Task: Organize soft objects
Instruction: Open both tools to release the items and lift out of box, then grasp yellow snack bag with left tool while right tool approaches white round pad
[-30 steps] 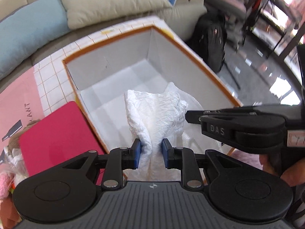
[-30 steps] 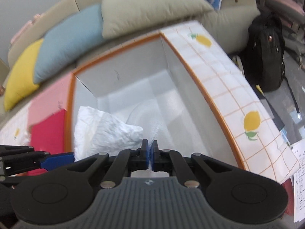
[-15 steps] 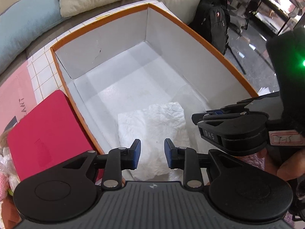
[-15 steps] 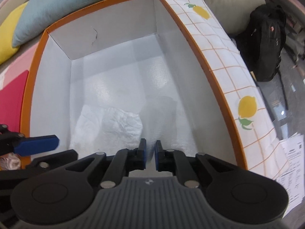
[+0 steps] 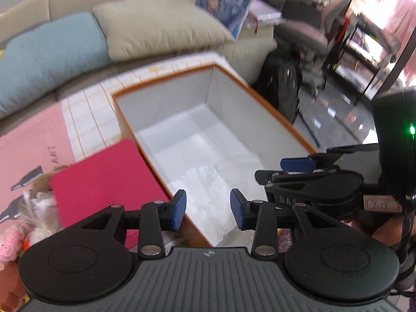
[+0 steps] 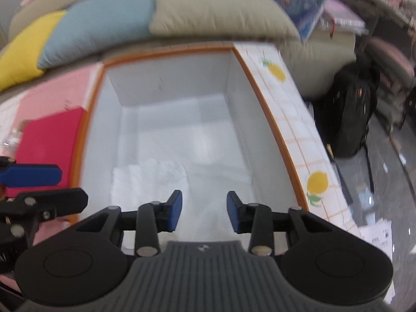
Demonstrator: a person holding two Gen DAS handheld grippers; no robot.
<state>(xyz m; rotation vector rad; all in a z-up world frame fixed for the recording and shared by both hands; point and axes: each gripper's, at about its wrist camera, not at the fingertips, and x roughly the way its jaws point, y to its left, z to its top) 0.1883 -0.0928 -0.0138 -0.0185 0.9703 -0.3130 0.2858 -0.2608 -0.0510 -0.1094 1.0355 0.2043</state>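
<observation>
Left wrist view: white cloth [image 5: 205,182] is lying in the box [image 5: 260,96] at its near-left corner, while the left gripper [image 5: 208,206] and right gripper [image 6: 203,212] are both hovering wide, empty; left's sitting nearer.

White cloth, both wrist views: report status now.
Left hand-held gripper open, empty. Right hand-held gripper open, empty. White cloth lying on the floor of the box, near corner. Nothing in the way.
</observation>
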